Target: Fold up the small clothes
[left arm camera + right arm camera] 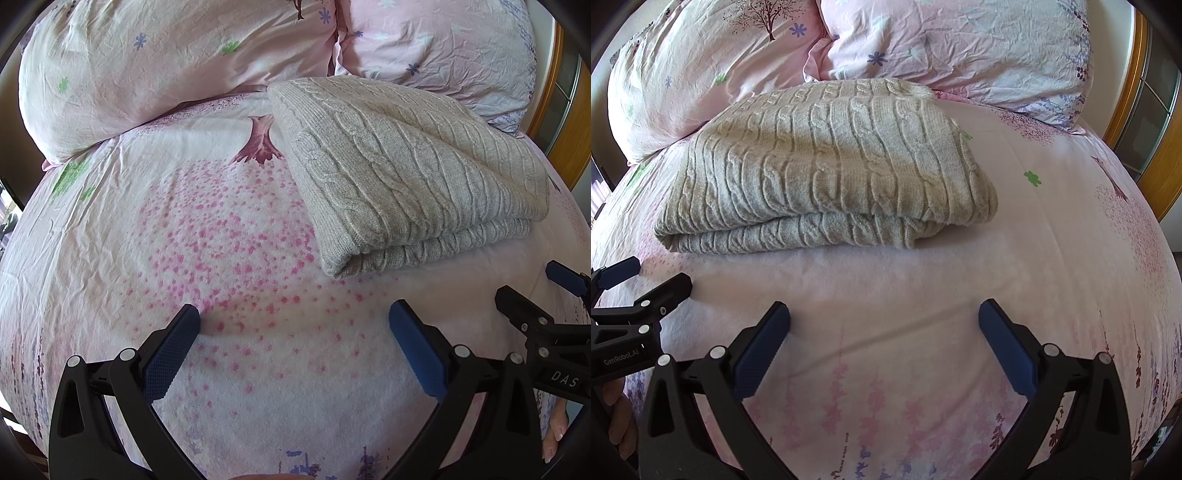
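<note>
- Sweater point(823, 162): grey cable-knit, folded into a thick rectangle of at least two layers. It lies on the sheet at the head end of the bed, with its far edge touching the pillows. The rounded fold edge faces the grippers and the looser edges sit at its right front corner. It looks parked out of the working area, most likely as a finished fold.
- Left gripper point(294, 321): jaws spread wide, nothing between them. It hovers low over the sheet, near the sweater's front-left corner but apart from it. The stance reads as released or waiting, not gripping.
- Right gripper point(884, 321): jaws likewise spread and empty. It sits in front of the sweater's fold edge with bare sheet between. Both tools lie side by side, each visible at the edge of the other's view.
- Sheet point(229, 236): pale pink with a tree-and-blossom print, lightly creased. It serves as the folding surface, and the stretch under the grippers holds no garment.
- Pillows point(960, 48): two, in matching print, propped against the headboard end. They act as a backstop behind the sweater.
- Bed frame point(1160, 162): orange wood, at the right rim of the view.
- Judgement: this garment appears done. The open, withdrawn stance suits either ending the task or fetching another item, though no other clothing is in view.
</note>
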